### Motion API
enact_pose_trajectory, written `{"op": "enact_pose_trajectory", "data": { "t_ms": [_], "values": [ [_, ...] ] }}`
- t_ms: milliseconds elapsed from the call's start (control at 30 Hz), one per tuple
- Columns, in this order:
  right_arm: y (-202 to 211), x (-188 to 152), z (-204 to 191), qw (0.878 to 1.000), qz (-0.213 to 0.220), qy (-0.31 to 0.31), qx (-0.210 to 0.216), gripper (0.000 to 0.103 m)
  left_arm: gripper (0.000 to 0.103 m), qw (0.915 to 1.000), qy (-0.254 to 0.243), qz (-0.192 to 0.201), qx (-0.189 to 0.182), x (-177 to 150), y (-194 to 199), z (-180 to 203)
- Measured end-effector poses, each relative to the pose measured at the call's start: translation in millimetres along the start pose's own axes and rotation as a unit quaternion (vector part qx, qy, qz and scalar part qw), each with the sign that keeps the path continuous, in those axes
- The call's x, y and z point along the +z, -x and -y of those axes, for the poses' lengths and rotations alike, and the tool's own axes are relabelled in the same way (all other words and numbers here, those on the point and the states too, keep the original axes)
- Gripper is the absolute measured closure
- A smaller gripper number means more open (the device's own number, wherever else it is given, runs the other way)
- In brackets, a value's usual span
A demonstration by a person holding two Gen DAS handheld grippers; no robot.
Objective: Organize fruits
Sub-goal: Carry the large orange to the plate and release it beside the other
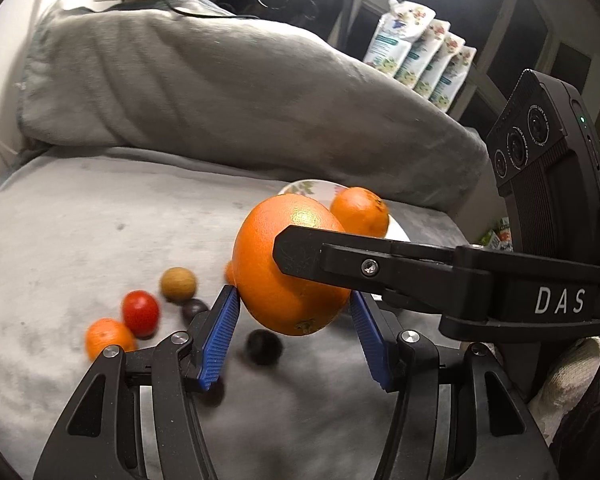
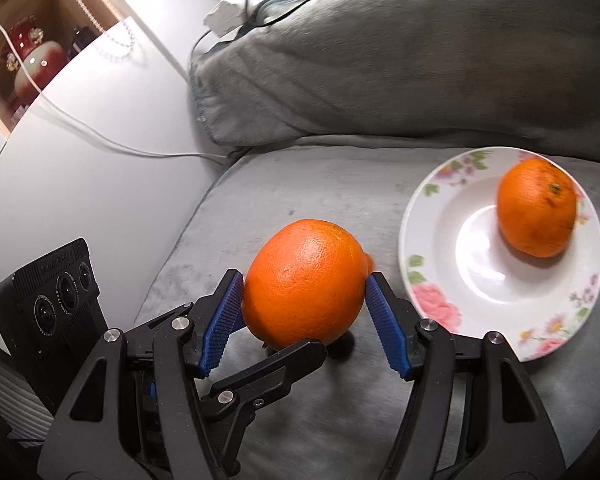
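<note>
A large orange (image 1: 276, 264) (image 2: 306, 282) is held above the grey blanket between both grippers at once. My left gripper (image 1: 294, 300) has its blue pads against the orange's two sides. My right gripper (image 2: 305, 284) also presses its blue pads on it, and its black finger (image 1: 380, 266) crosses in front of the orange in the left wrist view. A second orange (image 2: 537, 208) (image 1: 360, 210) lies in a white floral plate (image 2: 460, 288) to the right. Small fruits lie on the blanket at left: a red one (image 1: 141, 312), a small orange one (image 1: 107, 338), a tan one (image 1: 178, 283), dark ones (image 1: 264, 346).
A big grey pillow (image 1: 220, 92) (image 2: 400, 52) lies along the back of the blanket. A white power adapter with cables (image 2: 230, 12) sits on the pillow. A white wall with a shelf niche (image 2: 40, 48) is at left. Printed pouches (image 1: 420, 56) stand at back right.
</note>
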State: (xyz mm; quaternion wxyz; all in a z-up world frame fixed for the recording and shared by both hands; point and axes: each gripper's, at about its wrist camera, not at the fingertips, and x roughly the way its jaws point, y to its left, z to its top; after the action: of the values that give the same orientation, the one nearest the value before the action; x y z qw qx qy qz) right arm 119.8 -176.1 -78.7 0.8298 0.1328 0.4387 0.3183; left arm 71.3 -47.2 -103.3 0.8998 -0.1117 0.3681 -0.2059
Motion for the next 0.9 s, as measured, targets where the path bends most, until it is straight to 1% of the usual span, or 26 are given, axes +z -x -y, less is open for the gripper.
{"op": "enact_pose_trajectory", "data": {
  "t_ms": [267, 467, 700, 900],
  "values": [
    [11.4, 1.0, 23.8, 1.000, 0.011, -0.022, -0.014, 0.036, 0.046, 0.9996, -0.017, -0.016, -0.014, 4.1, -18.9, 17.8],
    [9.2, 1.7, 38.3, 0.999, 0.010, -0.039, -0.018, 0.036, 0.046, 0.9993, -0.020, -0.029, -0.016, 7.9, -33.6, 22.2],
    [8.4, 6.6, 50.1, 0.998, 0.013, -0.058, -0.017, 0.036, 0.047, 0.9990, -0.023, -0.035, -0.018, 11.7, -42.0, 26.0],
    [8.8, 10.8, 61.5, 0.997, 0.016, -0.080, -0.006, 0.036, 0.047, 0.9989, -0.024, -0.035, -0.019, 14.7, -44.9, 26.5]
  ]
}}
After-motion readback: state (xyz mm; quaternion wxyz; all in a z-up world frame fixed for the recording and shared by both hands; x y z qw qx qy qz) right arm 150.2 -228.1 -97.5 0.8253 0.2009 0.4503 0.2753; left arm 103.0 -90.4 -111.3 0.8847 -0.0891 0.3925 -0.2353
